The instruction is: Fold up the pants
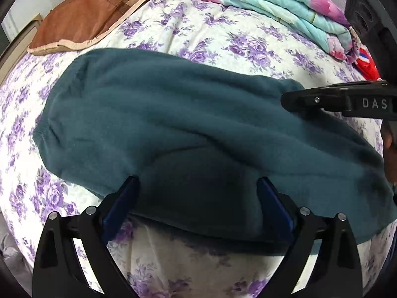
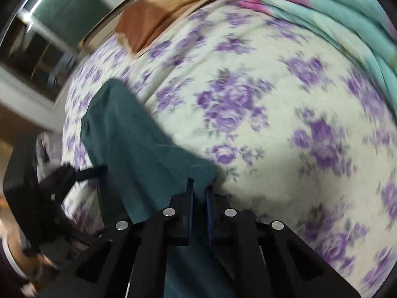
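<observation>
Blue-padded left tongs [image 1: 197, 186] stand wide open over the near edge of the teal fleece pants [image 1: 173, 124], gripping nothing, the cloth lying between and under the two pads; the pants lie spread in a long folded band across the bed's white quilt printed with purple flowers [image 1: 198, 32]; the right tongs [image 2: 199, 191] are closed almost fully, with a fold of the teal cloth pinched between the pads at one end of the garment; a brown and tan cushion [image 1: 82, 22] lies at the far edge of the bed; a folded turquoise and pink floral blanket [image 1: 273, 2] lies beside it.
</observation>
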The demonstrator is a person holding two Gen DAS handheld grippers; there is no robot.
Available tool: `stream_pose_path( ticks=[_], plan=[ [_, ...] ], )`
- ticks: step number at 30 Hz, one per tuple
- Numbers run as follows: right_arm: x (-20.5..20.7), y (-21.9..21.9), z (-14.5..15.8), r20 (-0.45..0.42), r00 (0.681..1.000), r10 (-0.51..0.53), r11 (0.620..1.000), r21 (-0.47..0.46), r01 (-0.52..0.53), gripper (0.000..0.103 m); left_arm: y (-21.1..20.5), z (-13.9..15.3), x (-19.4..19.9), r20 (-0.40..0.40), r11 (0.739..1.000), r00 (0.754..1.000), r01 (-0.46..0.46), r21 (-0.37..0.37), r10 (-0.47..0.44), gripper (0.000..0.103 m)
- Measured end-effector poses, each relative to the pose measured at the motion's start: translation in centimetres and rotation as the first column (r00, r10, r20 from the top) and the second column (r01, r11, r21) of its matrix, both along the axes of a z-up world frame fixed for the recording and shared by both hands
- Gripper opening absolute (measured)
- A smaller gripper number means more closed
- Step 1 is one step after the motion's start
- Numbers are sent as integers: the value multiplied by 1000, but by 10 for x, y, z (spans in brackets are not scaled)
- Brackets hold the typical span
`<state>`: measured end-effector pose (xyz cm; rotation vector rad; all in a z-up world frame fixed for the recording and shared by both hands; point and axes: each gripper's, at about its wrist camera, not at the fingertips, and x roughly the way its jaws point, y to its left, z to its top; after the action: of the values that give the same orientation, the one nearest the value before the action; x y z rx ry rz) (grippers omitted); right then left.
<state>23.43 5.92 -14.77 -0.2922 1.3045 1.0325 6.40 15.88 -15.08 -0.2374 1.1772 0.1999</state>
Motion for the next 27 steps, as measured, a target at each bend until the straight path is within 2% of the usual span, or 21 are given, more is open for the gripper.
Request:
stream_pose_path(
  ticks=[2, 4, 6, 7, 9, 10, 11, 12, 15, 17, 19, 21, 22, 23, 24, 25, 26, 27],
  plan=[
    [11, -4, 14, 40, 999, -30, 999, 33, 29, 7, 0, 0, 0, -4, 1000, 1000, 5, 3, -5, 96],
    [31, -13, 23, 32, 993, -114, 989, 94, 110, 7, -2, -3, -1, -9, 1000, 1000, 12, 16, -12, 97],
    [34, -12, 12, 60, 991, -119, 992, 53, 116, 7, -3, -4, -3, -2, 1000, 1000, 13, 15, -13, 97],
    [29, -5, -3, 104, 991, -88, 996, -11, 90, 8, -3, -4, -4, -1, 1000, 1000, 19, 20, -19, 97],
    [24, -6, -6, 134, 987, -90, 996, 3, 91, 11, 2, -6, -1, -6, 999, 1000, 30, 21, -30, 97],
    [25, -10, 0, 110, 987, -114, 993, 30, 111, 21, 4, -5, -1, -12, 999, 999, 34, 12, -33, 97],
    [27, -19, 9, 105, 981, -160, 986, 60, 154, 37, 7, -5, 3, -15, 999, 999, 34, 3, -34, 97],
    [32, -33, 20, 112, 970, -217, 973, 99, 206, 42, 9, -3, 3, -17, 999, 999, 32, -8, -32, 97],
    [43, -69, 36, 53, 947, -316, 940, 155, 305, 41, 21, 13, 3, -7, 999, 1000, -6, -32, 6, 96],
    [37, -69, 36, 8, 958, -286, 945, 165, 281, 33, 28, 24, 0, 36, 999, 999, -32, -32, 33, 96],
    [27, -55, 26, -4, 972, -234, 961, 149, 232, 33, 37, 29, -1, 53, 998, 996, -66, -21, 67, 96],
    [14, -40, 7, -2, 978, -210, 975, 76, 210, 36, 45, 14, 6, -10, 994, 995, -102, 32, 102, 96],
    [9, -35, -7, 43, 978, -203, 979, -8, 204, 41, 47, 2, 10, -49, 994, 993, -105, 41, 107, 97],
    [5, -37, -7, 93, 977, -191, 981, -15, 193, 40, 50, -9, 13, -89, 994, 990, -105, 41, 108, 99],
    [-1, -39, 0, 144, 971, -191, 980, -32, 198, 42, 51, -8, 13, -77, 993, 990, -112, 38, 115, 99],
    [-5, -46, 10, 183, 958, -220, 970, -65, 235, 54, 51, -2, 14, -92, 992, 988, -118, 44, 122, 99],
    [-9, -58, 20, 199, 947, -253, 962, -50, 267, 68, 50, 3, 15, -102, 991, 987, -119, 54, 124, 99],
    [-16, -79, 36, 194, 934, -299, 953, 15, 302, 72, 48, 9, 14, -98, 991, 987, -122, 64, 128, 98]
  ],
)
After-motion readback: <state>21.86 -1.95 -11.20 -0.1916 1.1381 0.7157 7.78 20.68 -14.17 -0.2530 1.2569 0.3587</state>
